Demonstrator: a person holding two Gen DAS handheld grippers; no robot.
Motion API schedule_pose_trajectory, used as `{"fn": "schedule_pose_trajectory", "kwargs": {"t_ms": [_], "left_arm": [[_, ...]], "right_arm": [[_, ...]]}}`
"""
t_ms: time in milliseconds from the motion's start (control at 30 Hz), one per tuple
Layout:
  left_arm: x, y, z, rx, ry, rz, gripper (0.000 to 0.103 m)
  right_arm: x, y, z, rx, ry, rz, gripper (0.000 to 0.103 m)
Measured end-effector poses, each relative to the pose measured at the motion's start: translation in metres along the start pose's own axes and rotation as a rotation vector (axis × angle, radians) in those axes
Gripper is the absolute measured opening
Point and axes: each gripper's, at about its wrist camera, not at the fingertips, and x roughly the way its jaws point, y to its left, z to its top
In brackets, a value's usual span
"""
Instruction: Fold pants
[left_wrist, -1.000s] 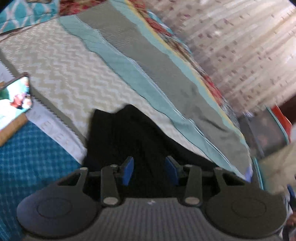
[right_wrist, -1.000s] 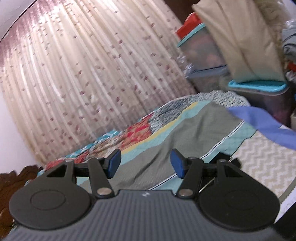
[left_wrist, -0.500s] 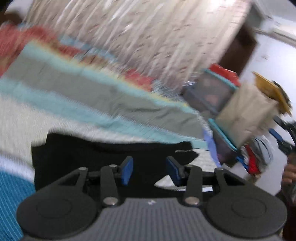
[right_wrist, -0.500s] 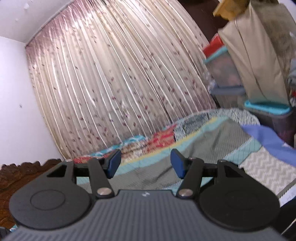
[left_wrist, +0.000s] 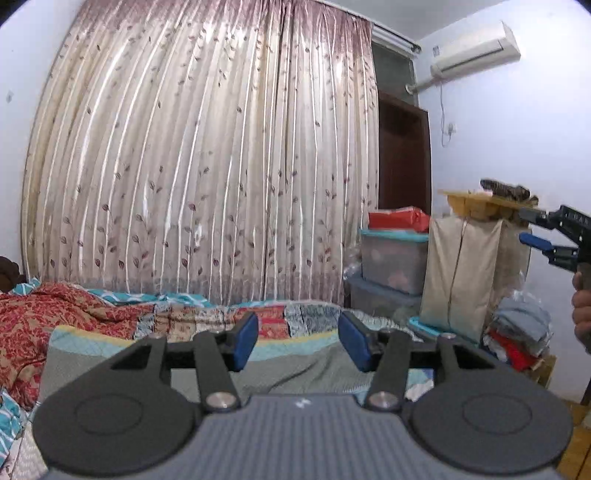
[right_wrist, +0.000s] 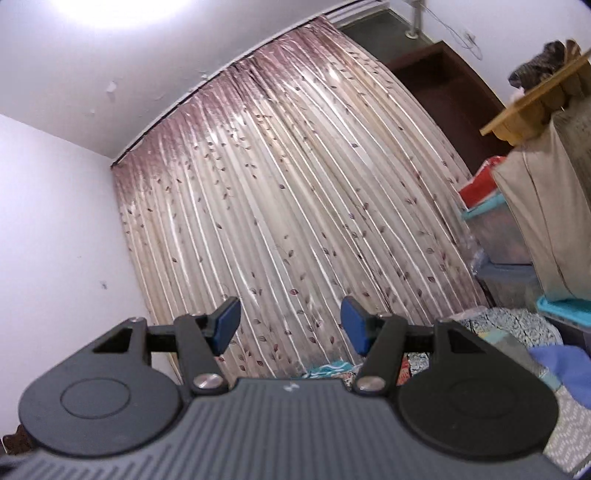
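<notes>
- Bedroom walls, a long leaf-print curtain (left_wrist: 207, 166) and a quilted bed (left_wrist: 155, 354) fill both wrist views; I see no pants in either one, so I cannot tell where they lie.
- Nearest in my left view, the left gripper (left_wrist: 297, 341) points roughly level across the bed; its blue fingers (left_wrist: 245, 341) have just been opening and stand apart with nothing between them.
- Nearest in my right view, the right gripper (right_wrist: 290, 326) tilts up toward the curtain; its fingers (right_wrist: 354, 325) are spread wide and hold nothing.
- Only the left view gives me the quilt's grey and teal stripes and the red patterned cover (left_wrist: 44, 317) on the left.
- Only the left view shows the right gripper from outside (left_wrist: 543, 232), raised at the right edge with a hand (left_wrist: 583, 314) below it.
- Both views show stacked storage bins (left_wrist: 393, 266) with a red item on top, beside a beige-covered stack (left_wrist: 465, 273).
- Only the right view shows a blue cloth (right_wrist: 565, 369) on the bed's near right corner.
- Farthest, the left view alone shows the air conditioner (left_wrist: 476, 48) high on the right wall; the right view alone shows the ceiling glare (right_wrist: 122, 11).
</notes>
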Motion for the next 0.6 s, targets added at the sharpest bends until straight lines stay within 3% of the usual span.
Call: {"fn": "schedule_pose_trajectory", "kwargs": {"t_ms": [100,233,400,533,600], "left_arm": [[0.048,0.020,-0.031,0.023,0.098,0.033,0.051],[0.133,0.071,-0.089,0.070,0.265,0.164,0.054],[0.215,0.144,-0.184,0.095,0.438,0.272,0.061],[0.260,0.185,-0.250,0.057,0.561,0.303,0.064],[0.277,0.199,-0.280,0.041,0.612,0.297,0.073]], "right_arm": [[0.013,-0.011,-0.019,-0.008,0.052,-0.020,0.062],[0.064,-0.039,-0.052,-0.031,0.213,-0.126,0.062],[0.167,-0.106,-0.111,-0.021,0.442,-0.305,0.062],[0.261,-0.180,-0.189,0.035,0.641,-0.470,0.062],[0.298,-0.213,-0.224,0.021,0.695,-0.561,0.062]]}}
